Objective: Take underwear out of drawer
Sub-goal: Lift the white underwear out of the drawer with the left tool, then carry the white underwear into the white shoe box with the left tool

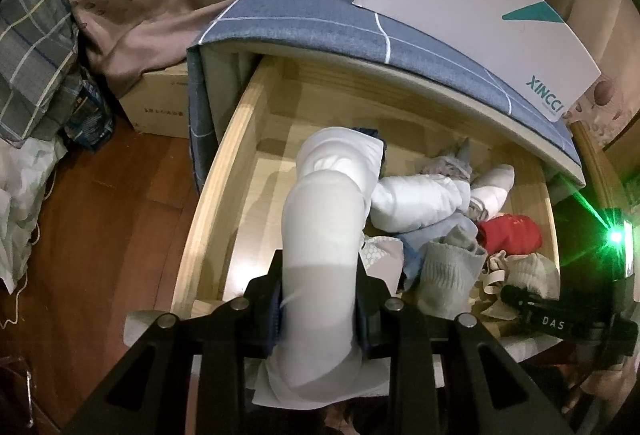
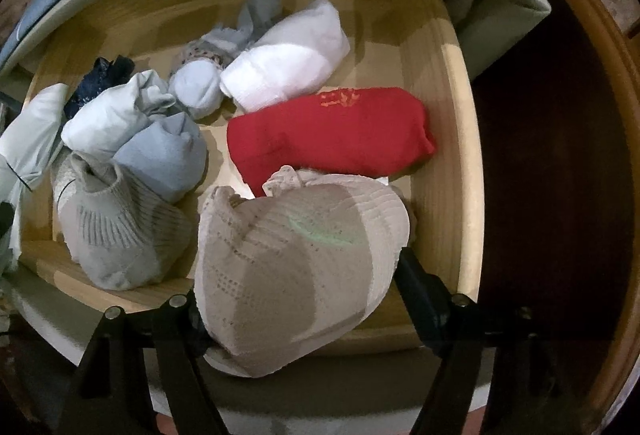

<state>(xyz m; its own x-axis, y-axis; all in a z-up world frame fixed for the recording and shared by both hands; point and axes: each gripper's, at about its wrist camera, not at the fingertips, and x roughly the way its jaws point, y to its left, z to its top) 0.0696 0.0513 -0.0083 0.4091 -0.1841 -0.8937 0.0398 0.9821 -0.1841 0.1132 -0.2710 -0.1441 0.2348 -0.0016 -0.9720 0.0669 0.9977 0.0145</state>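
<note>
Two garments are clamped: a white roll [image 1: 320,235] between the left gripper [image 1: 320,319] fingers, a beige knit bundle [image 2: 296,263] between the right gripper [image 2: 304,299] fingers, above the drawer [image 2: 452,155], apparently for removal.

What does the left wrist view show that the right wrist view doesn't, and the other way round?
Left wrist only: the left gripper shut on a pale rolled garment, a white box on the blue top, and the wooden floor.
Right wrist only: the right gripper, its fingers around a beige knit bundle.
Both: the wooden drawer and the red garment.
</note>
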